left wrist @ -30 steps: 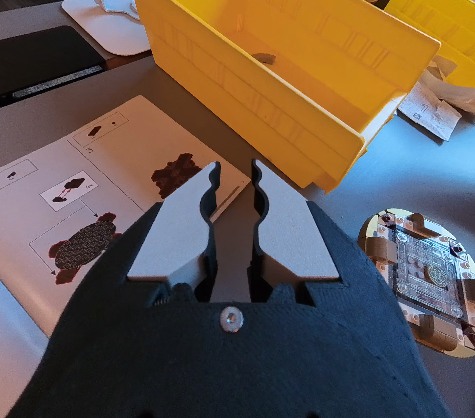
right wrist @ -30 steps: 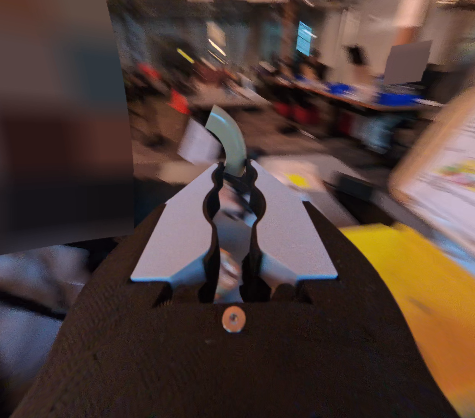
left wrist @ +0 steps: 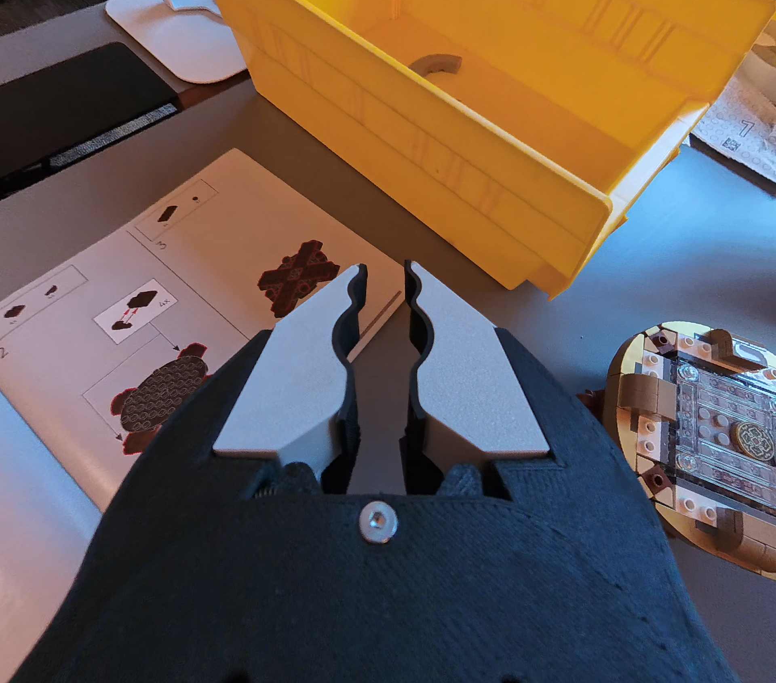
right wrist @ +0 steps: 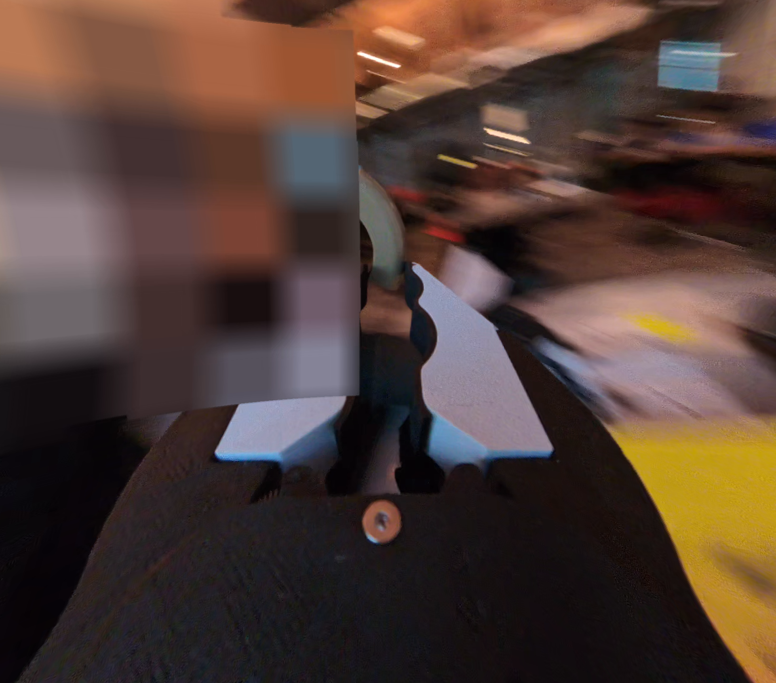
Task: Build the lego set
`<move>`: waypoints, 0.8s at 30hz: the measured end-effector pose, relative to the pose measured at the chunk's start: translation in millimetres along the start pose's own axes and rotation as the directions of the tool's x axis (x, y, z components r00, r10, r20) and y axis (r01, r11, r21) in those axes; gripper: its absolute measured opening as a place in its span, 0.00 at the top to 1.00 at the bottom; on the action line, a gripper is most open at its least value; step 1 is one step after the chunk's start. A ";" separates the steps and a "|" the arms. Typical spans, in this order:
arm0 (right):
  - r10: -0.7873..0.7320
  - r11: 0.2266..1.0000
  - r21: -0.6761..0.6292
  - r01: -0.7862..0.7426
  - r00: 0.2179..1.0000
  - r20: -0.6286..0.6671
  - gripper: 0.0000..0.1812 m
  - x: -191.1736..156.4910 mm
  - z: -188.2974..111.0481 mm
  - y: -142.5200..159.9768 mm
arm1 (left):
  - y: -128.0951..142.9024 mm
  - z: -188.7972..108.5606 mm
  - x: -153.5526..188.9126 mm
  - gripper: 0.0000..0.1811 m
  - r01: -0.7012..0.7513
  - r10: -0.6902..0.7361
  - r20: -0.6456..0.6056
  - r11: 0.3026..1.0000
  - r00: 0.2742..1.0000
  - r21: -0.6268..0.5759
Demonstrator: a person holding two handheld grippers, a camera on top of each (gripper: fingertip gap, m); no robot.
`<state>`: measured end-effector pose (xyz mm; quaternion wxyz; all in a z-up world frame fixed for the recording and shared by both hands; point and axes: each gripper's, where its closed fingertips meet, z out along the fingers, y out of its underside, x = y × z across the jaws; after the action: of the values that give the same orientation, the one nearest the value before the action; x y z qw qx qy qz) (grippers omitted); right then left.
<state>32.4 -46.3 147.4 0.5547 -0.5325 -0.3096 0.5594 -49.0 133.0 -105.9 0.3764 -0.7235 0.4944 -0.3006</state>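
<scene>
Left gripper (left wrist: 384,276): hanging over the grey surface (left wrist: 655,243), fingers a little apart and gripping nothing, tips above the corner of the instruction booklet (left wrist: 138,285).
Right gripper (right wrist: 384,272): up in the air, pointed out at a blurred room; fingers pinching a pale curved piece (right wrist: 384,230) at the tips, though a mosaic patch covers most of the left finger.
Round model (left wrist: 697,440): the half-built tan and brown disc with a clear plate on top sits on the surface, well right of the left gripper.
Yellow bin (left wrist: 441,142): right ahead of the left gripper, with one brown curved piece (left wrist: 436,64) lying on its floor.
Booklet: open flat, left of the bin.
White stand base (left wrist: 176,33): behind the bin's left corner.
Paper bag (left wrist: 739,133): far right, beside the bin.
</scene>
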 end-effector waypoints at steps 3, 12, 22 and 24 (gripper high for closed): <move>-0.481 0.868 -0.475 0.149 0.496 -0.723 0.92 124.3 -71.9 26.7 | 0.6 6.3 -1.8 0.91 0.014 -0.014 -0.001 1.000 1.000 0.002; -0.589 0.547 -0.739 -0.393 0.447 -0.673 0.92 183.3 -93.6 163.3 | 3.7 7.5 1.3 0.91 0.023 -0.023 -0.001 1.000 1.000 -0.005; -0.580 0.503 -0.694 -0.515 0.394 -0.713 0.81 198.2 -106.6 190.4 | -4.0 1.8 5.6 0.90 0.046 -0.045 -0.033 0.999 0.998 0.019; -0.521 0.582 -0.708 -0.399 0.485 -0.702 0.82 185.9 -75.6 172.6 | -6.4 -1.0 5.4 0.90 0.051 -0.050 -0.039 0.998 0.998 0.026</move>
<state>87.1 78.6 -79.4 0.3433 -0.9121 -0.2229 -0.0240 -44.9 129.1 -99.7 0.3689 -0.7246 0.4791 -0.3307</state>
